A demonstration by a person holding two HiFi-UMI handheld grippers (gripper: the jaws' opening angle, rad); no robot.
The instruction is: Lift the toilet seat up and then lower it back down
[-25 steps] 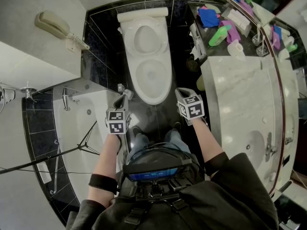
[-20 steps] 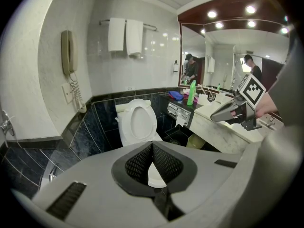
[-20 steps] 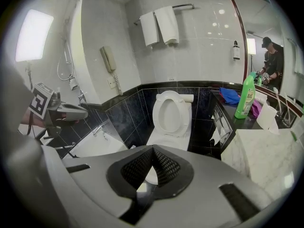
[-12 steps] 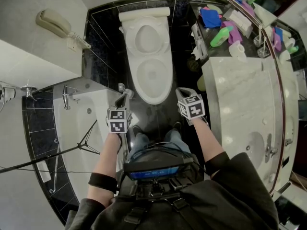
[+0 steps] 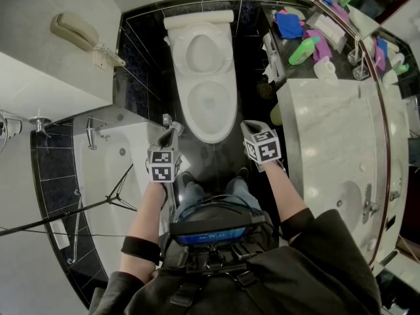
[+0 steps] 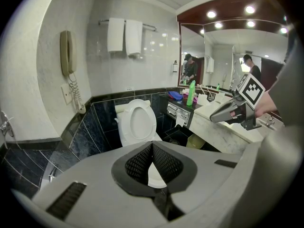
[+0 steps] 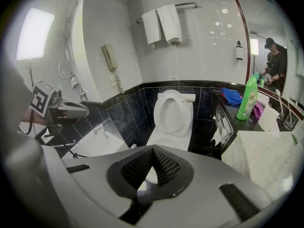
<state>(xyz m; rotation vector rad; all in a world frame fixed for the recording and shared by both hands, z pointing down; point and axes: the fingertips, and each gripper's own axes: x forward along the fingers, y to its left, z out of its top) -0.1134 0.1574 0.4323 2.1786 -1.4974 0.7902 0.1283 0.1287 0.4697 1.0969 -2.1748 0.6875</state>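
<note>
The white toilet (image 5: 191, 113) stands at the top middle of the head view, its seat (image 5: 186, 44) raised and leaning back against the tank. The upright seat (image 6: 127, 122) also shows in the left gripper view, and the seat (image 7: 161, 112) again in the right gripper view. My left gripper (image 5: 169, 122) hovers off the bowl's front left corner, shut and empty. My right gripper (image 5: 248, 125) hangs off the bowl's front right, also shut on nothing. Both are apart from the toilet. Each gripper shows in the other's view: the right gripper (image 6: 228, 113) and the left gripper (image 7: 71, 109).
A bathtub (image 5: 111, 169) lies to the left with a tripod (image 5: 85, 209) over it. A marble counter (image 5: 328, 130) with a sink runs along the right, with bottles (image 5: 302, 48) at its far end. A small bin (image 5: 274, 113) sits beside the toilet. A wall phone (image 5: 75, 33) hangs at upper left.
</note>
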